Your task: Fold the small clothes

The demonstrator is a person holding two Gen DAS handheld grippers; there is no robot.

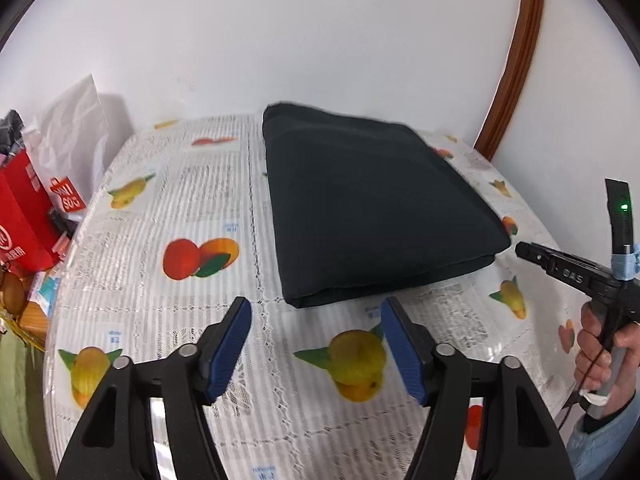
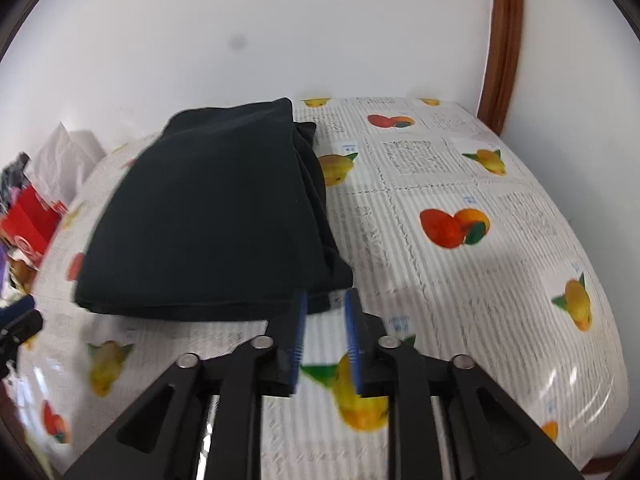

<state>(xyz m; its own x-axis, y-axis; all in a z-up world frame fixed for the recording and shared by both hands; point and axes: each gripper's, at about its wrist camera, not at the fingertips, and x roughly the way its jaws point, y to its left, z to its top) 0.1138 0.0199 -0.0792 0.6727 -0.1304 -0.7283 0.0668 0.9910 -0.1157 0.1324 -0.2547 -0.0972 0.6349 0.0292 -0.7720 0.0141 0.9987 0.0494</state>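
A folded dark, near-black cloth garment [image 2: 208,216] lies flat on the table [image 2: 480,280], which wears a glossy white cover printed with fruit. The right gripper [image 2: 326,312] sits at the garment's near right corner, its 2 blue-padded fingers slightly apart, with nothing pinched between them. Red packaging [image 2: 30,220] stands left of the garment.

Bright, even light; fisheye bending with dark corners, glare on the glossy tablecloth [image 2: 576,384], right-wrist view motion-blurred.
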